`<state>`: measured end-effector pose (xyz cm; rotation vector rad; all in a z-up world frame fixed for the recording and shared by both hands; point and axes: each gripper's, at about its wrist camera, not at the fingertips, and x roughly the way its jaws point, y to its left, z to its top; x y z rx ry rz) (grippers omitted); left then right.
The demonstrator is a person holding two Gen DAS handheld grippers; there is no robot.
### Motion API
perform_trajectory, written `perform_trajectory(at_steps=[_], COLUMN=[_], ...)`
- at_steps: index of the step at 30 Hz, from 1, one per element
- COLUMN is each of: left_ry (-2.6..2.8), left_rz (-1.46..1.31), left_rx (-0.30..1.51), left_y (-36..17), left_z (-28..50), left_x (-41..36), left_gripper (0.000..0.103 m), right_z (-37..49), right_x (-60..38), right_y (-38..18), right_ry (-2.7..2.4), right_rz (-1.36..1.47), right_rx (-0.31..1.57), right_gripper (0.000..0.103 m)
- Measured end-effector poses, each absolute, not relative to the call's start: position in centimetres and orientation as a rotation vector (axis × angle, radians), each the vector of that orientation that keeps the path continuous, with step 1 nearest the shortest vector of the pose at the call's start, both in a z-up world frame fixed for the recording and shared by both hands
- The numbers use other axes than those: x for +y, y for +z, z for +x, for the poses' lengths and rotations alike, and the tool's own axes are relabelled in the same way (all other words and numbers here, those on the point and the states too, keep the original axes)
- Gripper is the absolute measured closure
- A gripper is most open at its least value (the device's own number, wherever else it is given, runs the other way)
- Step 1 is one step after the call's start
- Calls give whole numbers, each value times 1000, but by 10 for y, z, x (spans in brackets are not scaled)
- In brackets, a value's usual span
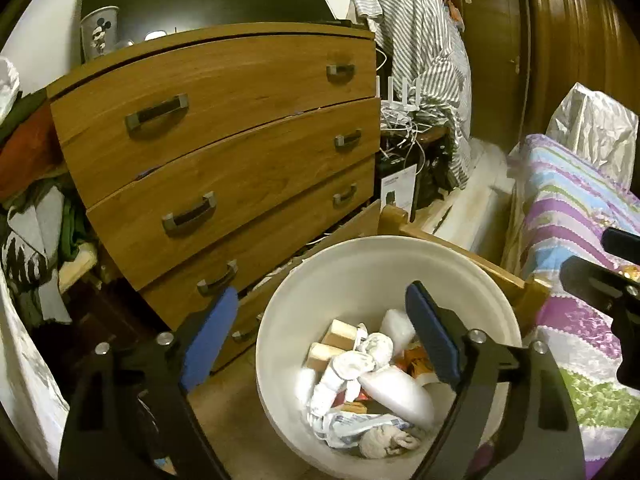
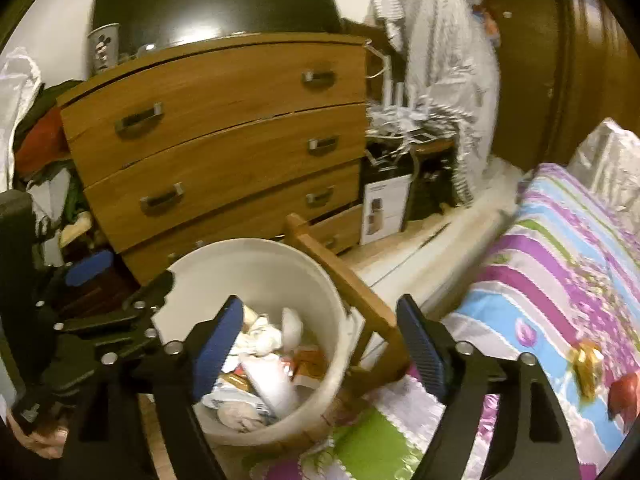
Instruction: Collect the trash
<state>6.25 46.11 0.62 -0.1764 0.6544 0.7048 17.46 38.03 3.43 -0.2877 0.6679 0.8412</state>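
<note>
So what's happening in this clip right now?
A person is collecting trash in a bedroom with a gripper in each hand. Both the left gripper and the right gripper are open and empty, near a white bin already holding crumpled paper and wrappers. A gold wrapper lies on the bedspread.

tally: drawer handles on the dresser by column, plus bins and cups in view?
Left-column handles on the wooden dresser: 4
Right-column handles: 4, bottom one partly hidden
White trash bin: 1
Mickey Mouse cup: 1
Total: 10
</note>
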Motion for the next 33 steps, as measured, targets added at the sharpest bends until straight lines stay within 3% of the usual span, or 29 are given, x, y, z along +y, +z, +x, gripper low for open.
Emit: perform_trajectory(at_steps=[4, 9, 33], left_ry=[744, 754, 700], left_rz=[-155, -153, -124], left_rx=[635, 638, 605], left_y=[8, 7, -1], left_z=[51, 36, 15], left_x=[454, 440, 399], left_gripper=[6, 6, 6], right_z=[164, 145, 119], right_x=[359, 349, 310], right_y=[34, 27, 13], right_ry=[832, 812, 772], right_rz=[-252, -296, -248], right_rx=[649, 650, 658], right_gripper=[13, 5, 5])
